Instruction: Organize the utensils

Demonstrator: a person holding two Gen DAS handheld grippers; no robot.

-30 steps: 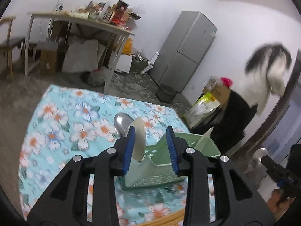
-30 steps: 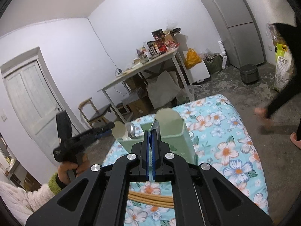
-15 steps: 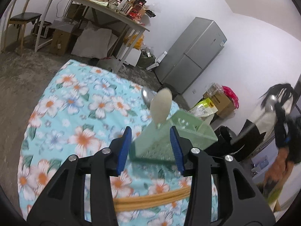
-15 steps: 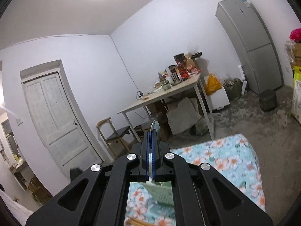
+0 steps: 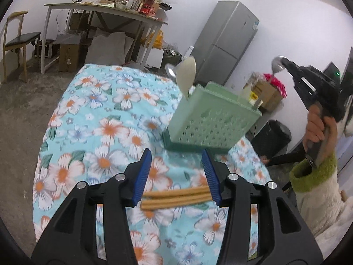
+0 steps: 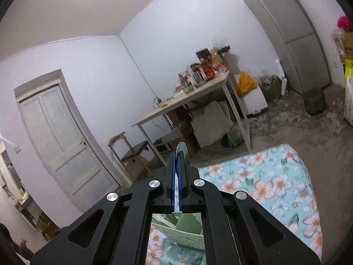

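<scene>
A green perforated utensil caddy [image 5: 211,121] stands on the floral tablecloth [image 5: 99,114]. A cream spoon [image 5: 187,75] and a metal spoon [image 5: 170,69] stick up from its left end. Wooden chopsticks [image 5: 176,196] lie on the cloth, between the fingers of my open left gripper [image 5: 176,176]. My right gripper [image 6: 177,172] is shut on a metal spoon [image 6: 182,149], held high above the caddy [image 6: 181,234]; it also shows in the left wrist view [image 5: 286,65] with the spoon bowl [image 5: 277,63] up.
A cluttered white table [image 5: 106,11], a chair [image 5: 17,39], boxes, a grey fridge [image 5: 227,48] and a dark bin [image 5: 271,134] stand around the cloth-covered table. A white door [image 6: 61,141] is at the left in the right wrist view.
My left gripper has drawn back from the caddy and dropped over the chopsticks, jaws wider. My right gripper has lifted the metal spoon up and away from the caddy.
</scene>
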